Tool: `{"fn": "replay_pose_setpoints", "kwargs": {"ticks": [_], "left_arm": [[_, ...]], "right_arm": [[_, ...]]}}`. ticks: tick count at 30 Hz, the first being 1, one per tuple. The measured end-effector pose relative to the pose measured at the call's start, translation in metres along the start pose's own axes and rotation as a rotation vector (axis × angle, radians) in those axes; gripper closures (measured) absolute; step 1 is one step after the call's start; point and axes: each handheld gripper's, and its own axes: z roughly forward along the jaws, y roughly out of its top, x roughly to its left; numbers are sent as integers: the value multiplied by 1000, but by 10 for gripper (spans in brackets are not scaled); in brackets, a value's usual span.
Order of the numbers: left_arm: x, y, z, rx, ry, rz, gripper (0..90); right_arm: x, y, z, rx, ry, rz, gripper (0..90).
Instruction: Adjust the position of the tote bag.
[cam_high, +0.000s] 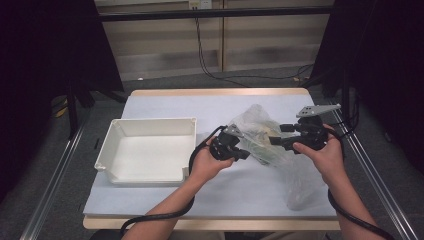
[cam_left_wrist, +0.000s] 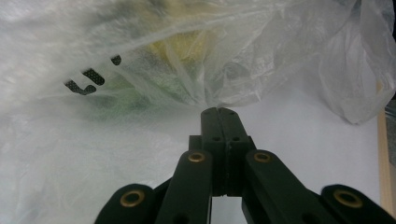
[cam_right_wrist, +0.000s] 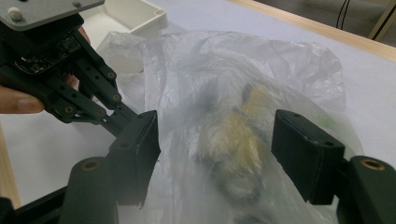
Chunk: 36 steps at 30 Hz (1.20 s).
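A clear plastic bag (cam_high: 256, 119) lies on the white-covered table, with a yellowish and dark object (cam_right_wrist: 232, 142) blurred inside it. My left gripper (cam_high: 245, 153) is shut, pinching a fold of the bag's film (cam_left_wrist: 218, 105) between its tips. In the right gripper view, that left gripper (cam_right_wrist: 116, 111) reaches in from the upper left to the bag's side. My right gripper (cam_right_wrist: 217, 140) is open, its jaws wide apart on either side of the bag and the lump inside. From above, the right gripper (cam_high: 275, 141) meets the bag from the right.
An empty white tray (cam_high: 150, 122) sits on the left part of the table, its corner (cam_right_wrist: 140, 16) beyond the bag. The bag's loose tail (cam_high: 296, 192) trails toward the front edge. Metal rails flank the table, and cables run across the floor behind.
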Motion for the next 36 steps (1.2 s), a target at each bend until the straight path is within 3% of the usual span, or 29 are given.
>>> {"fn": "replay_pose_setpoints", "kwargs": {"ticks": [4,11,16,19,21,23,25,28,29,30,36], "left_arm": [[-3,-1,1,0,-14,5,900],[-14,-2,-1,11,-43,10,900],[-23,-4,-2,7,-81,33,900],[-26,-4,-1,3,-91,33,900],[-28,-4,0,8,-94,40,900],[-30,-3,-2,51,-87,49,900],[-32,-6,1,22,-106,36,900],[-34,-8,1,36,-110,41,900],[-33,-8,0,61,-109,51,900],[-34,-10,2,34,-126,40,900],[-41,-10,4,50,-176,45,900]], "right_arm": [[2,0,6,18,-7,-18,367],[-2,-10,15,57,4,-52,618],[-10,-16,15,64,4,-28,792],[-14,-18,15,73,4,-31,849],[-17,-19,15,53,3,-15,859],[-22,-19,13,40,-8,4,866],[-27,-18,13,25,-30,21,879],[-36,-15,13,10,-41,52,880],[-38,-14,14,11,-52,51,880],[-40,-13,15,14,-57,54,881],[-52,-9,25,29,-95,59,882]]}}
